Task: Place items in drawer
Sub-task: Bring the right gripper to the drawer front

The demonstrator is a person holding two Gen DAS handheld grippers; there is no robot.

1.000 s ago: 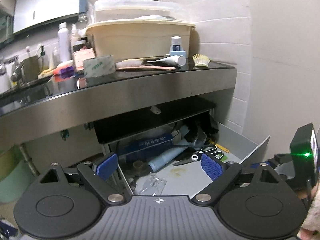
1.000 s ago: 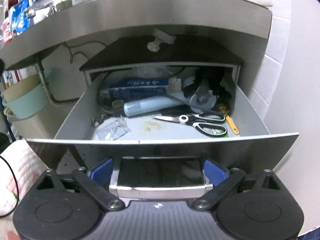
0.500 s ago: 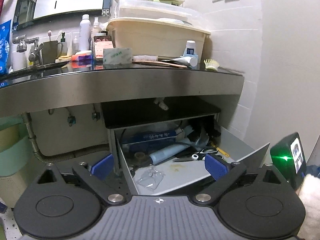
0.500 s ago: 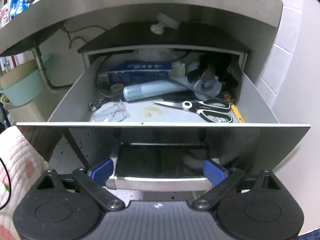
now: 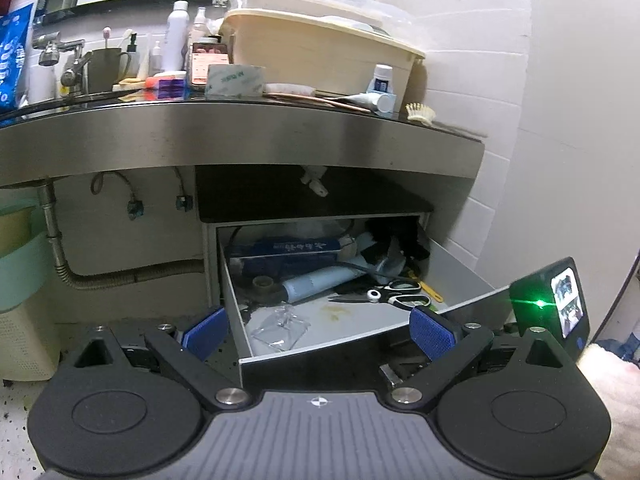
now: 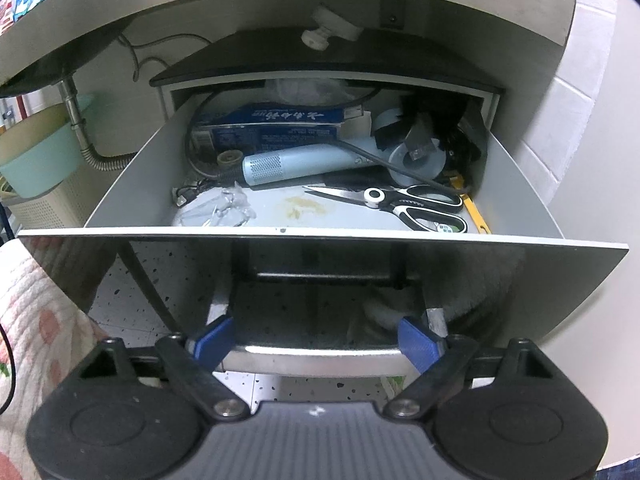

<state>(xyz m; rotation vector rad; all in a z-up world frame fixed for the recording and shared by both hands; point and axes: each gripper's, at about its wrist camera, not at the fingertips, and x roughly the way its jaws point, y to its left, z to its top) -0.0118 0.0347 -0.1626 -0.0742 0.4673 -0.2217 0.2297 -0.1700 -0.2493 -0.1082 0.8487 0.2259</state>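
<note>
The grey drawer (image 6: 320,236) under the steel counter stands pulled open; it also shows in the left wrist view (image 5: 344,340). It holds scissors (image 6: 404,202), a light blue tube-shaped device (image 6: 296,164), a blue box (image 6: 272,122) and clear plastic (image 6: 224,212). My right gripper (image 6: 314,344) is open, its pads straddling the metal drawer handle (image 6: 316,356). My left gripper (image 5: 318,332) is open and empty in front of the drawer's left corner.
The counter (image 5: 240,136) carries a cream tub (image 5: 320,52), a toothpaste tube (image 5: 368,99), a small brush (image 5: 420,113), bottles and a tap. A mint bin (image 5: 20,272) and a flexible pipe (image 5: 120,276) are at the left. A tiled wall (image 5: 560,160) is at the right.
The drawer has been pulled further out toward the right gripper. The left gripper has drawn back and risen, so more of the counter top shows.
</note>
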